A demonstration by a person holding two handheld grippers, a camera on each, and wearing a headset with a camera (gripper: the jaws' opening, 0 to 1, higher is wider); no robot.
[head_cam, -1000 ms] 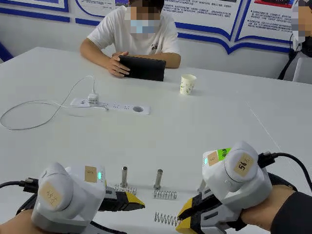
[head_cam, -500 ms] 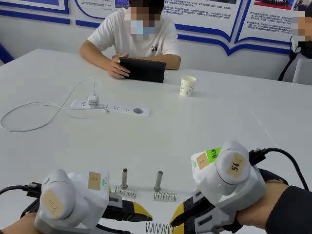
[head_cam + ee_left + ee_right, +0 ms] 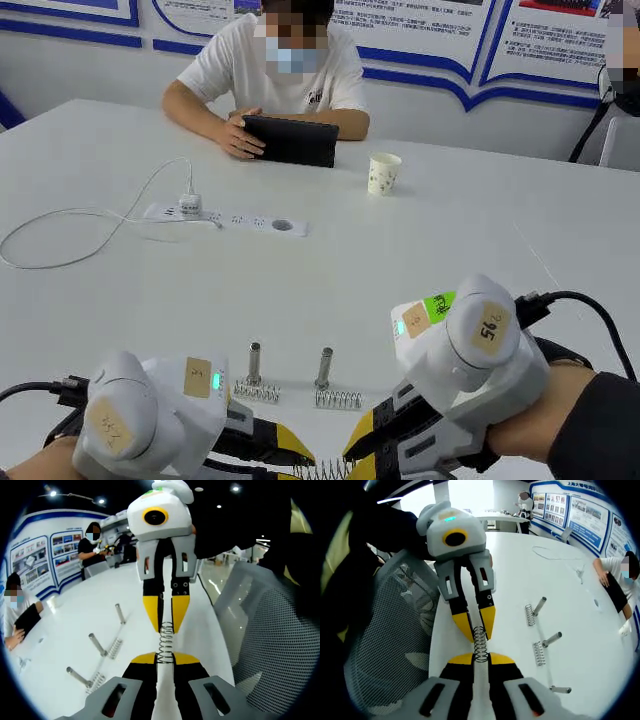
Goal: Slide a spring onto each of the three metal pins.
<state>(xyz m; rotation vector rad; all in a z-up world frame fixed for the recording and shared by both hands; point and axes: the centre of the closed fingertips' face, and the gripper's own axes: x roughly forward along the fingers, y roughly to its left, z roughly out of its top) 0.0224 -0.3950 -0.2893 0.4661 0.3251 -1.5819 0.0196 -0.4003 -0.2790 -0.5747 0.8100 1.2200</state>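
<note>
The right gripper (image 3: 479,659) carries a tan sticker (image 3: 490,326) with two handwritten digits that I cannot read for sure, and a green label (image 3: 441,304) beside it. The left gripper (image 3: 164,659) has tan stickers too, their writing too small to read, as is the print on the blue-framed posters (image 3: 430,30) on the wall.

One spring (image 3: 165,639) hangs in the air between the two grippers, which face each other tip to tip. Each has its yellow-tipped jaws closed on one end of it.

Two pins (image 3: 254,361) (image 3: 324,366) stand upright on the white table (image 3: 420,250), each with a spring (image 3: 257,391) (image 3: 338,400) lying at its foot. A third pin (image 3: 562,690) is near them.

Farther back are a power strip (image 3: 235,217) with a white cable (image 3: 60,240), a paper cup (image 3: 385,172), and a seated person (image 3: 270,75) holding a tablet (image 3: 292,140). A mesh chair (image 3: 260,630) stands at the table's near edge
</note>
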